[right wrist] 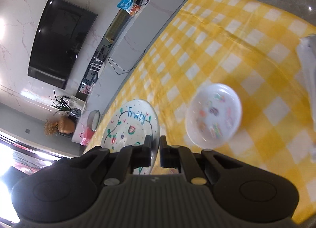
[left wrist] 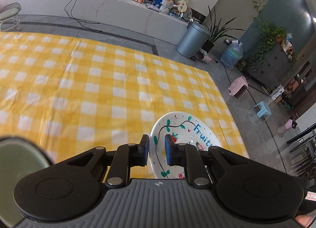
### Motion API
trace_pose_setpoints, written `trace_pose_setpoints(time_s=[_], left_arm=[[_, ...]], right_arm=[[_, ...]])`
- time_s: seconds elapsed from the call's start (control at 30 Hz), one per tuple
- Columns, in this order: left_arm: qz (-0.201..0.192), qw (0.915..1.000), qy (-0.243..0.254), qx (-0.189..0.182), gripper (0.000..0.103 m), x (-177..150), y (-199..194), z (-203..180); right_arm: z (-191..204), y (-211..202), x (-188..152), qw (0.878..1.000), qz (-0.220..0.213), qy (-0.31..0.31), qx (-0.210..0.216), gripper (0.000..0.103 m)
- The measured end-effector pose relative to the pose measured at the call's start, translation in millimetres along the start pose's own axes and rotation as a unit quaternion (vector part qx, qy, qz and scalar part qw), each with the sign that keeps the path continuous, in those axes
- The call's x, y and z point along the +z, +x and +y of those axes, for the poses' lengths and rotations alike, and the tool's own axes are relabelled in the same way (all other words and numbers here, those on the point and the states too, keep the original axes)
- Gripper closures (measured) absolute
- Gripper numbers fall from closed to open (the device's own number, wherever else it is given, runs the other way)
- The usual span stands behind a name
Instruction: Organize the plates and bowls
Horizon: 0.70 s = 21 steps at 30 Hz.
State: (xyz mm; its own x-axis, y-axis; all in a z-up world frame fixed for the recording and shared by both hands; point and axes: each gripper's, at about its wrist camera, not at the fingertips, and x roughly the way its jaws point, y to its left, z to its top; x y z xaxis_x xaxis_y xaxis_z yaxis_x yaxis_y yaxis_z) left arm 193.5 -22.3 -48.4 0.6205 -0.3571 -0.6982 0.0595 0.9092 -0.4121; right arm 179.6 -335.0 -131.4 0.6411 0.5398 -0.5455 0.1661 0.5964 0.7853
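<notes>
the left gripper (left wrist: 156,149) is clamped on the rim of a white fruity plate (left wrist: 183,129), which rises between its blue pads and leans to their right, above the yellow checked cloth (left wrist: 83,81). the right gripper (right wrist: 155,151) pinches the edge of a second fruity plate (right wrist: 130,123); most of it lies left of the fingers. a small patterned dish (right wrist: 214,115), blurred, rests on the cloth ahead and right of these tongs.

Home living room: wall TV (right wrist: 59,42), houseplants (left wrist: 270,36).
</notes>
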Motion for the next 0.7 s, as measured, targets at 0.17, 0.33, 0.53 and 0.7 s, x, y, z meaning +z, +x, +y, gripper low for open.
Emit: trace_pose_setpoints(time_s=[0.17, 0.33, 0.53, 0.7], left_arm=[[0.010, 0.9996, -0.026, 0.006, 0.085, -31.2, -1.0, 7.1], [0.007, 0.9985, -0.050, 0.022, 0.085, -60.5, 1.5, 19.5], [0.005, 0.9970, -0.066, 0.041, 0.085, -85.9, 0.0, 20.8], [-0.006, 0.9969, -0.061, 0.048, 0.085, -92.2, -2.5, 20.8]], right_arm=[[-8.5, -16.0, -24.5, 0.999, 0.018, -0.011, -0.030, 0.097], [-5.5, -16.6, -39.0, 0.996, 0.029, -0.051, -0.065, 0.097], [-5.9, -7.3, -46.1, 0.991, 0.039, -0.076, -0.102, 0.097], [-3.2, -0.3, -48.6, 0.987, 0.049, -0.093, -0.123, 0.096]])
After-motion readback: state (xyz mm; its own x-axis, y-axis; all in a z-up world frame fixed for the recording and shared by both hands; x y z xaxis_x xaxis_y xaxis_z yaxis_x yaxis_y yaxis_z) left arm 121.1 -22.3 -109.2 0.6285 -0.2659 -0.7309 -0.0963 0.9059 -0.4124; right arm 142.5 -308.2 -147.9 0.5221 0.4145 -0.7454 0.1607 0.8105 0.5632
